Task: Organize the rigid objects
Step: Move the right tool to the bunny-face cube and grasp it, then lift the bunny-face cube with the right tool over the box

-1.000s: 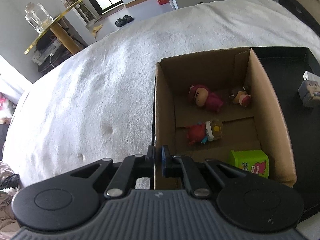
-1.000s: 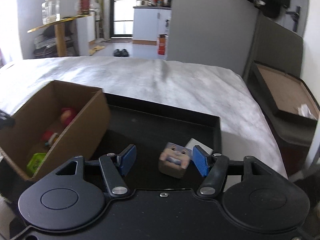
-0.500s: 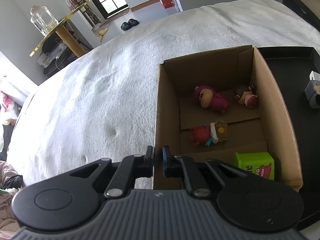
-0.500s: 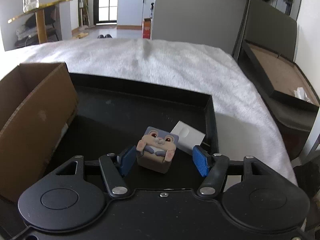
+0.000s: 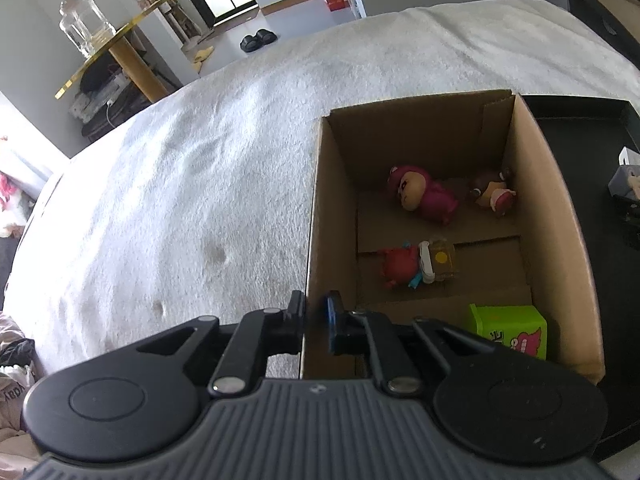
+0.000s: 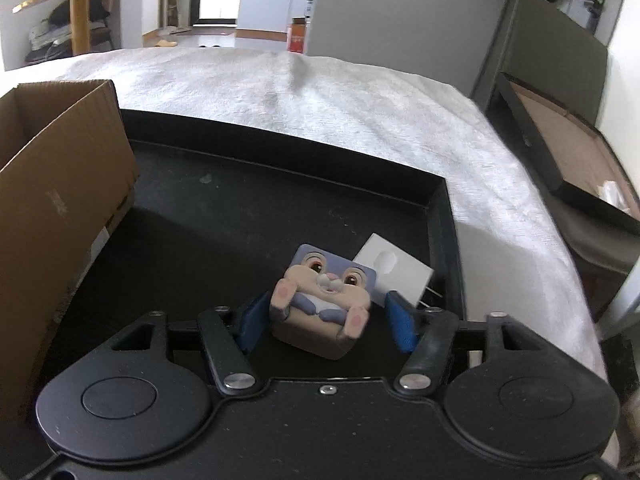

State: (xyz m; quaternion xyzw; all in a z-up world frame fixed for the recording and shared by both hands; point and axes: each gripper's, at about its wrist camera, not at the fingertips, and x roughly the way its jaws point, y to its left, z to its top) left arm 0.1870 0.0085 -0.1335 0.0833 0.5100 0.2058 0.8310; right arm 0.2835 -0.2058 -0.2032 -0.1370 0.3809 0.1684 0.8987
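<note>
An open cardboard box [image 5: 440,132] on the bed holds a pink figure [image 5: 420,196], a small brown figure [image 5: 494,194], a red figure [image 5: 412,266] and a green cube [image 5: 508,330]. My left gripper [image 5: 315,316] is shut on the box's near left wall. To the right of the box [image 6: 60,184], a bunny-faced cube [image 6: 324,304] sits in a black tray [image 6: 280,152]. My right gripper [image 6: 327,322] straddles the cube and its jaws are closing. The left pad is at the cube's side, while the right pad stands a little apart from it.
A white card [image 6: 394,270] lies behind the bunny cube near the tray's right rim. A white fluffy blanket [image 5: 180,200] covers the bed. A gold table with a glass jar [image 5: 84,32] stands beyond the bed at the left. A dark flat box [image 6: 560,152] sits off the bed's right side.
My right gripper came down and forward over the bunny cube, and its jaws narrowed around it. The left gripper kept its hold on the box wall.
</note>
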